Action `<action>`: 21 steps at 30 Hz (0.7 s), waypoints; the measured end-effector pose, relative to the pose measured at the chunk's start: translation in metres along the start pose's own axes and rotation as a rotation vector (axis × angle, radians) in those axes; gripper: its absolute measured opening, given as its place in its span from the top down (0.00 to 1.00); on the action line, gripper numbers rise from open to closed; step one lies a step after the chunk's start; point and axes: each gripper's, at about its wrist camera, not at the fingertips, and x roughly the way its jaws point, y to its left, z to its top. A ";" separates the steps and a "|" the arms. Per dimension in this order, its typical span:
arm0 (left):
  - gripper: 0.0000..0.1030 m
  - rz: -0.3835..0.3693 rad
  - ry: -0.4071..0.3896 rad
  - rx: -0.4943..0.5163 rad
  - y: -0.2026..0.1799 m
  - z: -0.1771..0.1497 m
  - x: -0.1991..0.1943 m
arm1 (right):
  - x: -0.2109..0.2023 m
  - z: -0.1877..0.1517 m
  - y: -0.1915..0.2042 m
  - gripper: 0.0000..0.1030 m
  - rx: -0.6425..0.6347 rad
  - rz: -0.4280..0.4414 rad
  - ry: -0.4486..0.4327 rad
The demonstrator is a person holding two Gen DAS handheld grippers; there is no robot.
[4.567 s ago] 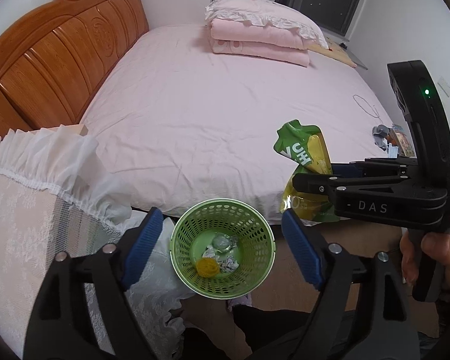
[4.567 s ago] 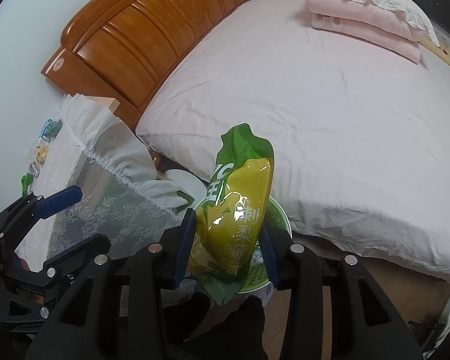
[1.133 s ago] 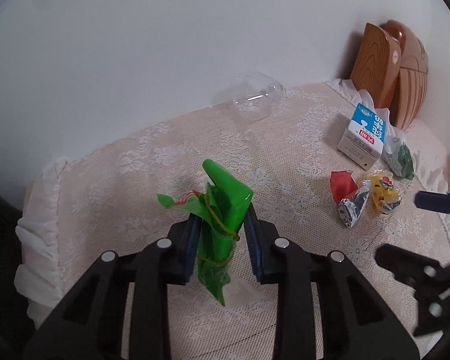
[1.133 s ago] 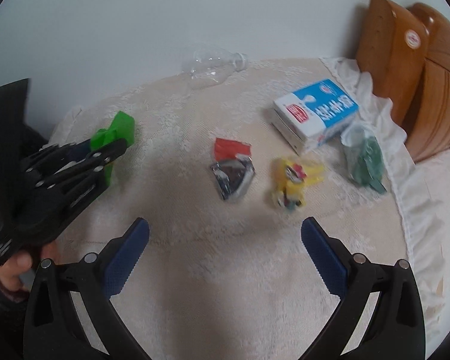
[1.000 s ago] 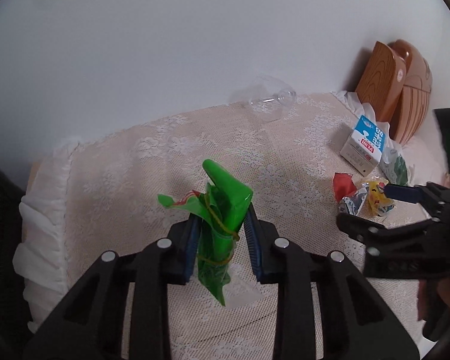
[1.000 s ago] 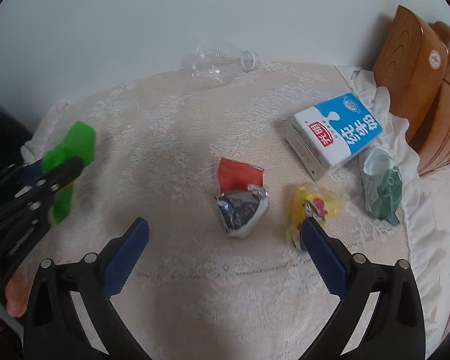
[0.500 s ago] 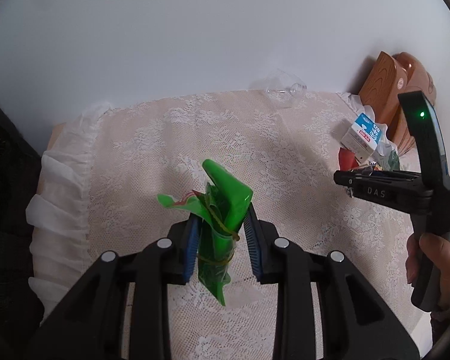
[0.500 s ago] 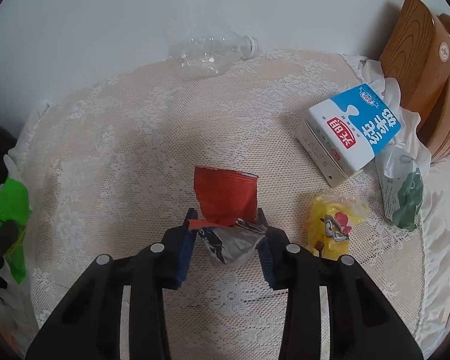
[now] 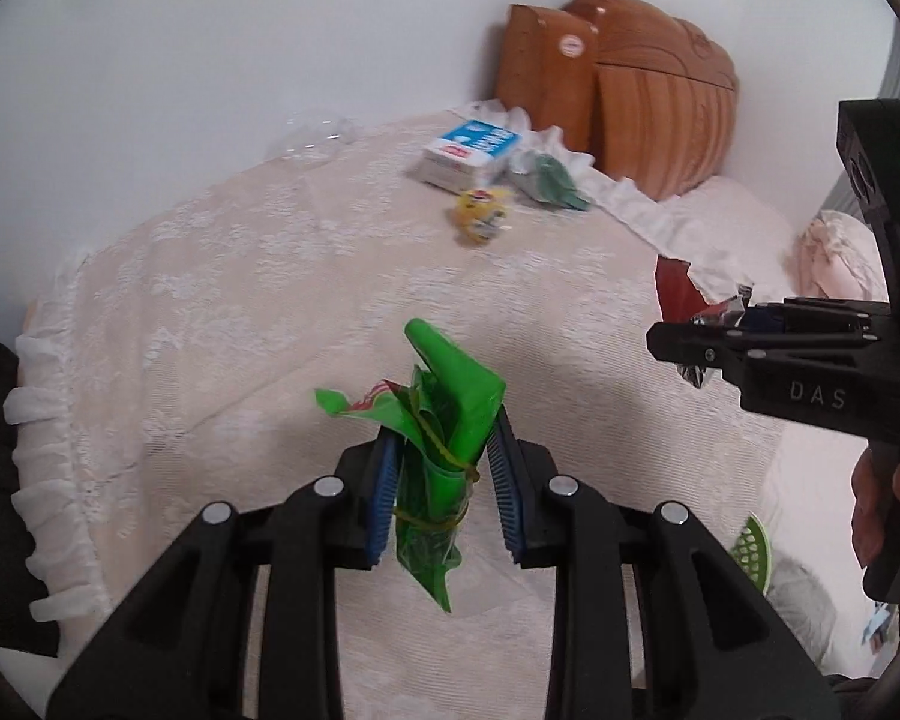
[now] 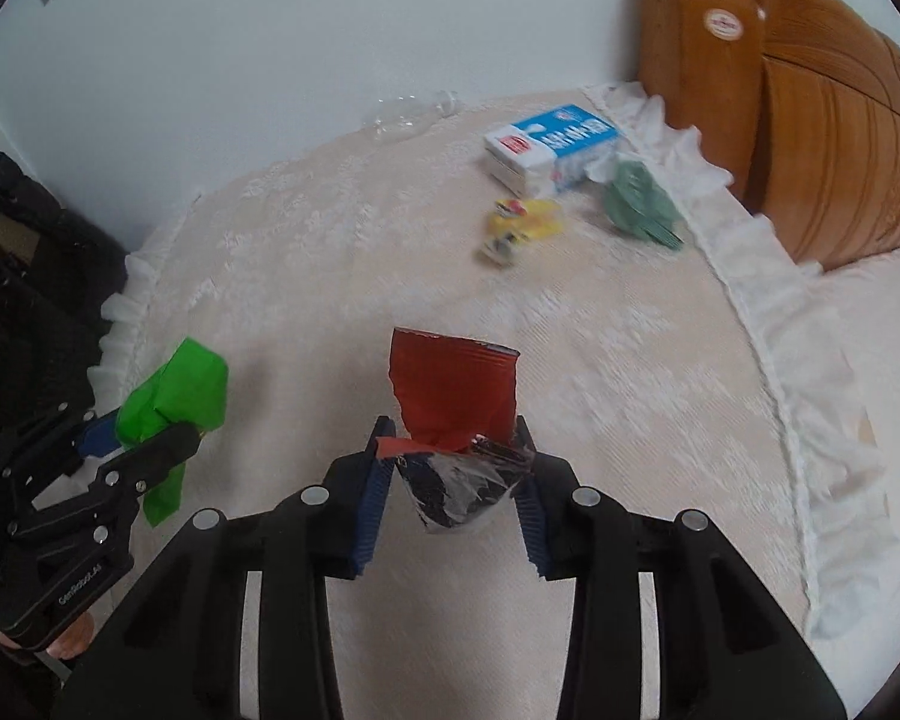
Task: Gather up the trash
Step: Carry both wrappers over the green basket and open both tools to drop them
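Note:
My left gripper (image 9: 444, 486) is shut on a crumpled green wrapper (image 9: 444, 420) bound with a rubber band and holds it above the lace-covered table (image 9: 258, 312). My right gripper (image 10: 453, 489) is shut on a red and silver foil wrapper (image 10: 453, 390), lifted off the table. The foil wrapper (image 9: 684, 294) and right gripper (image 9: 714, 342) show at the right of the left wrist view. The green wrapper (image 10: 174, 390) and left gripper (image 10: 144, 438) show at the left of the right wrist view. A green basket rim (image 9: 753, 546) peeks out at lower right.
On the table lie a blue and white milk carton (image 10: 549, 144), a yellow wrapper (image 10: 519, 228), a dark green bag (image 10: 639, 204) and a clear plastic bottle (image 10: 411, 111). A wooden headboard (image 10: 798, 120) and the pink bed (image 9: 744, 222) are to the right. Dark clothing (image 10: 18, 276) is on the left.
My right gripper closed on the red and silver foil wrapper and lifted it off the table. Both grippers have swung right, toward the bed. The left still holds the green wrapper.

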 end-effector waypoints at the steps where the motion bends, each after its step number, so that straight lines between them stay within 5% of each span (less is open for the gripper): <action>1: 0.73 -0.021 0.004 0.020 -0.017 -0.002 -0.001 | -0.010 -0.013 -0.011 0.63 0.022 -0.010 0.000; 10: 0.73 -0.204 0.041 0.209 -0.168 -0.031 -0.016 | -0.088 -0.147 -0.114 0.62 0.260 -0.111 -0.016; 21: 0.73 -0.303 0.099 0.395 -0.295 -0.073 -0.027 | -0.140 -0.278 -0.206 0.62 0.488 -0.208 0.011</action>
